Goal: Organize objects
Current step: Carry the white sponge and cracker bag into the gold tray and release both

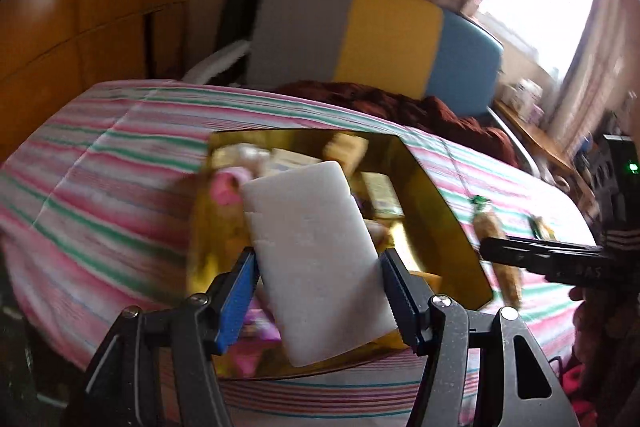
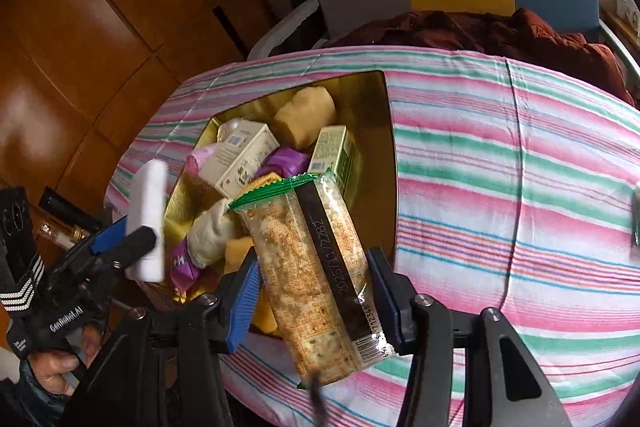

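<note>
While a gold rectangular tin box (image 2: 384,115) half full of small items sits on the pink-and-green striped cloth (image 2: 520,155), a white foam block (image 1: 312,259) is pinched by the left gripper (image 1: 318,291) above it and a clear cracker packet with a green top (image 2: 316,267) is clamped by the right gripper (image 2: 314,291). The depositing step appears under way; next, each piece would need lowering into the box and releasing.

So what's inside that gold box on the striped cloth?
The gold box holds two small cartons, a purple packet, a pale dough-like lump and something pink. The cracker pack in the right claw hides the box's near part.
</note>
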`<state>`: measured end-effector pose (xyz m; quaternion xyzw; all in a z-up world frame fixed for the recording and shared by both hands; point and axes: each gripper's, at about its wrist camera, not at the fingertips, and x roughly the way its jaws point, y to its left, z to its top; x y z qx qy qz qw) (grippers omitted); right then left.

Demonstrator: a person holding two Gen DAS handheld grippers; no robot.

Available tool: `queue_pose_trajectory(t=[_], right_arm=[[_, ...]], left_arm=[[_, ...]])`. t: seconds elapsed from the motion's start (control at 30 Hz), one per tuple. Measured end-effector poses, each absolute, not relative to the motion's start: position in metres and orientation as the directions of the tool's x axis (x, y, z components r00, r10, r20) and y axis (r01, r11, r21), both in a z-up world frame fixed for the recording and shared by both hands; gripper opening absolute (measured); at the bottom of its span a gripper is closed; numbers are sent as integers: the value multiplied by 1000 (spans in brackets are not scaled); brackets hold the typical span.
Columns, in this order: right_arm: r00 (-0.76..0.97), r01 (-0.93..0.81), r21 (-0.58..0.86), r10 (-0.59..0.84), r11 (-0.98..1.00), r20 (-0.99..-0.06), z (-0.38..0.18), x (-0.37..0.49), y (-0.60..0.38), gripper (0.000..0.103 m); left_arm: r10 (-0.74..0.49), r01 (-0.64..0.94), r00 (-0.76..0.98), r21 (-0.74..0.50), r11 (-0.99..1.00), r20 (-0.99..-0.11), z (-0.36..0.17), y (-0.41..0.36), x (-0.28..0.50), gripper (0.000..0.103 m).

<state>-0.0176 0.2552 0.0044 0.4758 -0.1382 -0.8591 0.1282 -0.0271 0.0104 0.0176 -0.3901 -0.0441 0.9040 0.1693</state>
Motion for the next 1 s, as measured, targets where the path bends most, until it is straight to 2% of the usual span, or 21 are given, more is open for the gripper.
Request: queue_pose_trajectory(t=[0.17,0.53,0.8,0.87,1.0], right_arm=[[-528,87,336,-329,-938,-783,4,-29,248,54],[-529,64,314,-299,-947,-794,-7,-41,239,54],[-561,73,265,-259,-962,-786,-6,-38,234,65],[-582,82,238,-240,-968,-777,-3,-34,231,75],[-634,116,160,-197,-980,-748,6,-24,221,77]], left_arm=[[330,-232,-636,-236,-944,-697,10,-11,-27,62],[391,-354,-583,-211,-911,-712,1,38,-29,63],[371,-355,-571,-187,-916,-732,-10,53,-29,77],[363,-349,-584,-179,-920,-726,-8,52,-27,82],[323,-323,-626,-141,-936,-709,-1,50,-24,89]])
